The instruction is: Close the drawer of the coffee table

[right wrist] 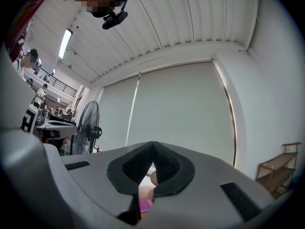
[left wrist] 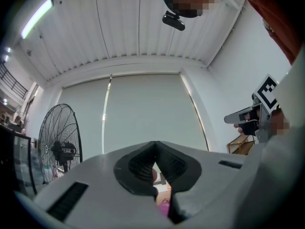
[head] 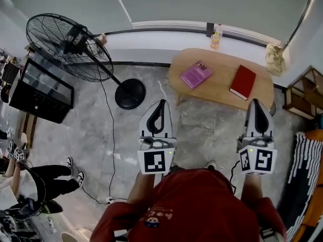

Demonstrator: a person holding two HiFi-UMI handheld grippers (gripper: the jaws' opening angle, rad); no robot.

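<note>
**While standing back from the coffee table point(head: 220, 88): nothing gripped**

Left gripper point(head: 161, 104) and right gripper point(head: 256, 103) held level, jaws pressed together on nothing. No drawer jutting past the table's edge: either pushed home or hidden beneath. Worth sighting the front edge first. Table whole only from the head view; from the gripper views, meshed pads point(left wrist: 138, 165), fan point(left wrist: 57, 147), blind point(left wrist: 143, 109).

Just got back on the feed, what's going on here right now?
A person stands back from the wooden coffee table, holding the left gripper and right gripper out in front. Both are shut, empty and touching nothing. A purple book and a red book lie on the table, and a floor fan stands to its left. No open drawer shows in the head view.
</note>
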